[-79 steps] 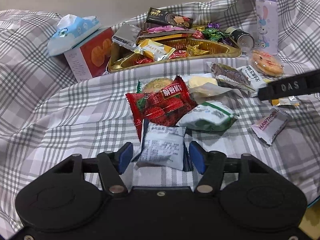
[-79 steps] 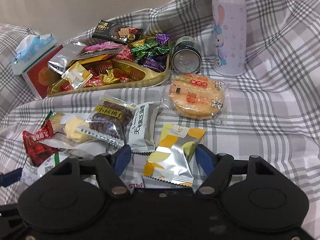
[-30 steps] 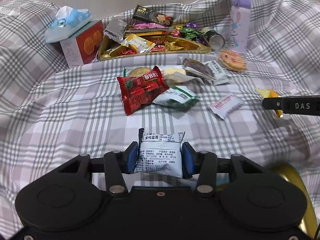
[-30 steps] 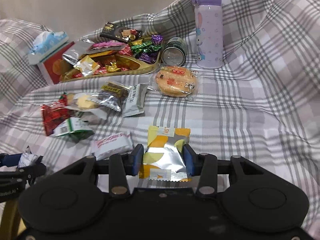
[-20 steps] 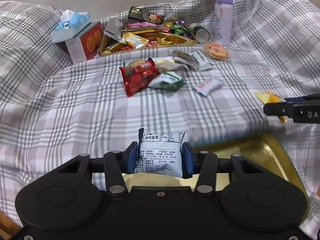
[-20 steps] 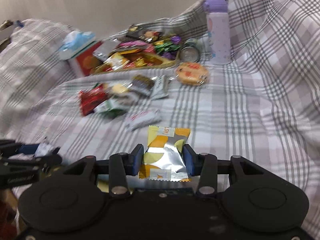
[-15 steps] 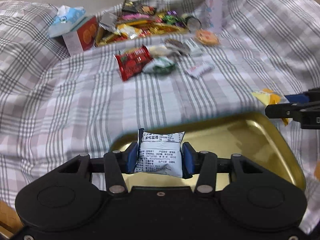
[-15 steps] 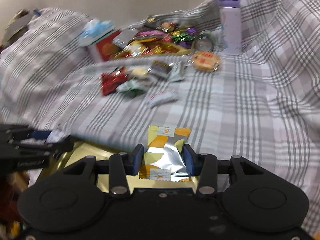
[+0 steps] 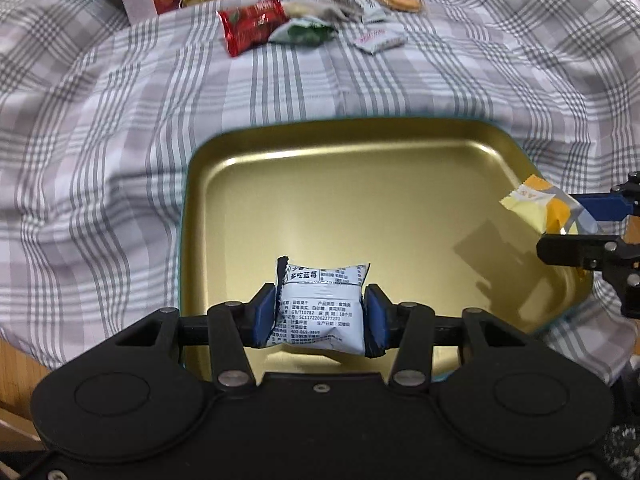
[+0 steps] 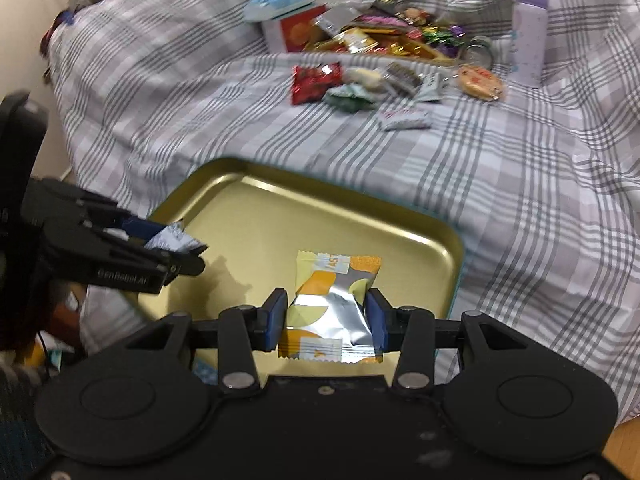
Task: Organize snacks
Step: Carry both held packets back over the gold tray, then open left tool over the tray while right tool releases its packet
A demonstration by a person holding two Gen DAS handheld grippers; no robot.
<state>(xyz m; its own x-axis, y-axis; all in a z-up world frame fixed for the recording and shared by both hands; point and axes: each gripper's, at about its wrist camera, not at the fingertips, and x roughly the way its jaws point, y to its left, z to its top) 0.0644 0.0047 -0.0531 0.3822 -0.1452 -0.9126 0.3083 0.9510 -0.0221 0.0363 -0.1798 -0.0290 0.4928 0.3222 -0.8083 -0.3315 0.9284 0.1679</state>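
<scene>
Gold tray [image 9: 400, 168] in the foreground sits on the plaid bedcover [image 9: 100, 128]; its floor looks bare, w/ only shadows and both packets held above it. Far gold tray [image 10: 420, 50] at the back is heaped w/ wrapped candies and sachets. Loose snacks lie on the cloth between the two trays: red strawberry pack [image 10: 314, 80], green-white pack [image 10: 348, 98], white sachet [image 10: 404, 118], round cracker [image 10: 480, 80]. Purple bottle [image 10: 528, 28] stands upright at the far right, tissue box [image 10: 288, 20] at the far left.

Wide strip of open cloth separates the near tray from the snack pile. Near tray's front rim is hidden behind the gripper bodies.

Left gripper [image 9: 322, 310] is clamped on the white blueberry packet [image 9: 320, 304], pads pressing its two sides, over the tray's near-left part. Packet's long axis runs away from the camera, torn-looking top edge pointing fwd.

Right gripper [image 10: 326, 320] is clamped on the yellow-silver packet [image 10: 332, 300], over the tray's right side; long axis also points fwd.
</scene>
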